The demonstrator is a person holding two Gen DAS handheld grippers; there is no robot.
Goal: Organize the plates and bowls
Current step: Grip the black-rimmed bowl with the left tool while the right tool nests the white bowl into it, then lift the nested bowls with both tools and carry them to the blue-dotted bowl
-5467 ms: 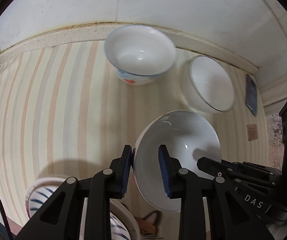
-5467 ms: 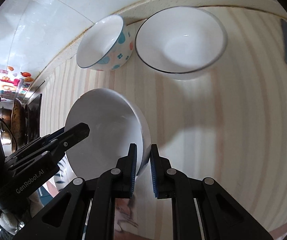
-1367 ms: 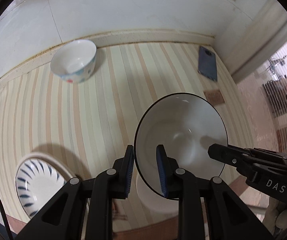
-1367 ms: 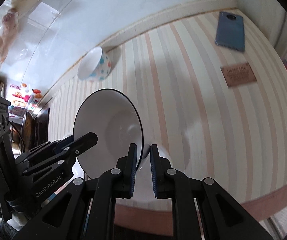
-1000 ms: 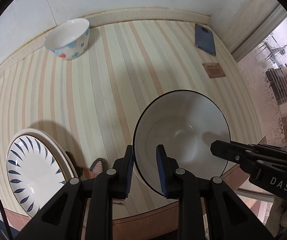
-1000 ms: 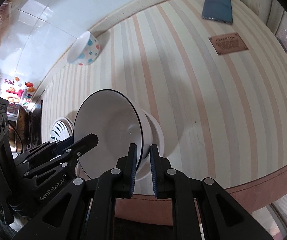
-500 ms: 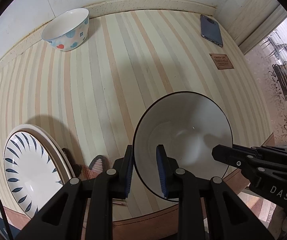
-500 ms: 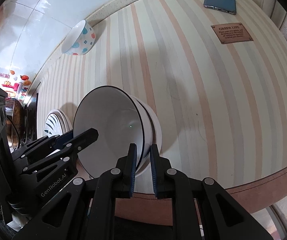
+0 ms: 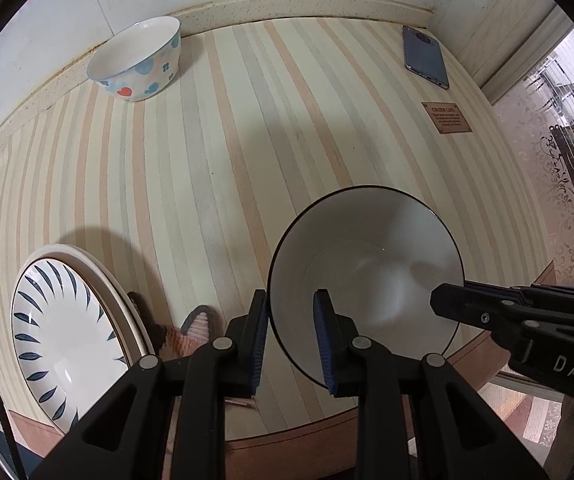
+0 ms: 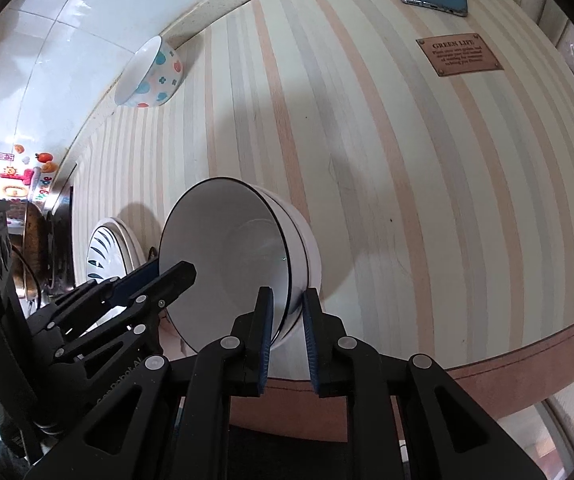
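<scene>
Stacking step: left tool [image 9: 290, 332] and right tool [image 10: 288, 328] both clamp the rim of the black-rimmed bowl [image 10: 223, 256], nested in the white bowl [image 10: 307, 264] near the worktop [image 10: 407, 180] front edge; next, release both, then fetch the patterned bowl [image 9: 137, 64].

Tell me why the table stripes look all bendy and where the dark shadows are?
In both wrist views the fisheye lens curves the striped table, and the corners go black. In the left wrist view a shadow sits behind the blue-leaf plate. In the right wrist view a grey shadow falls across the stripes above the black-rimmed bowl, and the wall tiles show glare.
</scene>
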